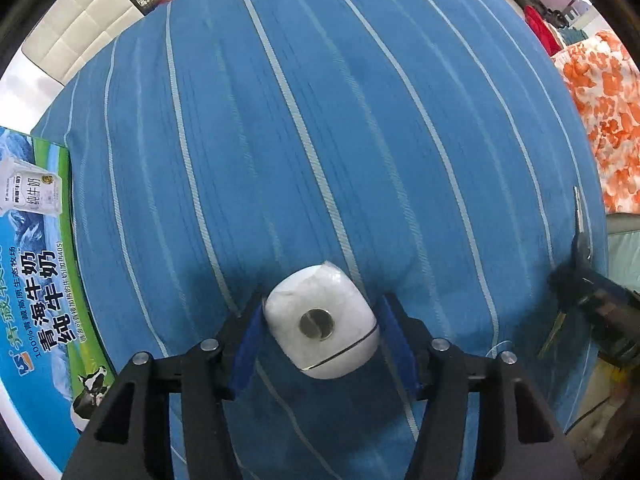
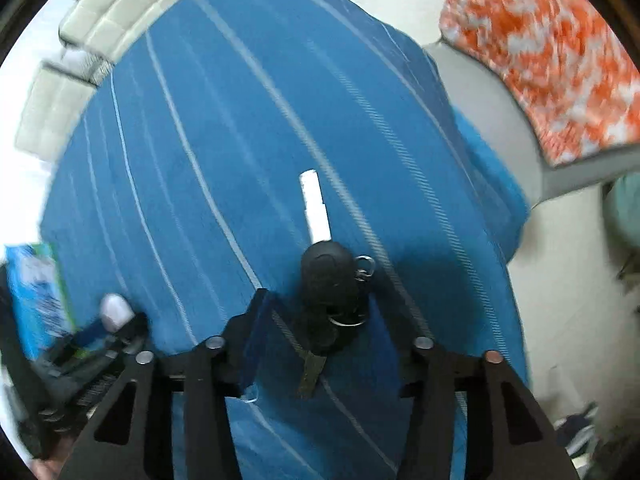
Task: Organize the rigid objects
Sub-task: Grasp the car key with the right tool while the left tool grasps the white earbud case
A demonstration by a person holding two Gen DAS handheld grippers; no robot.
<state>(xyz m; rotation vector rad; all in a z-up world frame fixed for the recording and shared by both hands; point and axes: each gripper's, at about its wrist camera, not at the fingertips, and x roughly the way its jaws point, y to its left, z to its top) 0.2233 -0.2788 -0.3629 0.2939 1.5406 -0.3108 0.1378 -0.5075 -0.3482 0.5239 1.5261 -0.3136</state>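
Note:
A white rounded plastic device point(image 1: 322, 322) with a round metal disc on its face lies on the blue striped bedspread point(image 1: 320, 140) between the blue pads of my left gripper point(image 1: 320, 330); the jaws stand wide, with small gaps on both sides. My right gripper point(image 2: 316, 312) is open around a black car key point(image 2: 330, 280) with its flipped-out blade and key rings, which rests on the bedspread point(image 2: 240, 140). The right gripper also shows at the right edge of the left wrist view point(image 1: 588, 288). The left gripper with the white device shows in the right wrist view point(image 2: 116, 312).
A milk carton box point(image 1: 36, 280) with blue and green print stands at the bed's left edge. An orange and white floral cloth point(image 1: 600, 120) lies to the right. A white padded headboard point(image 1: 80, 12) is at the far end. Light floor point(image 2: 560, 280) lies right of the bed.

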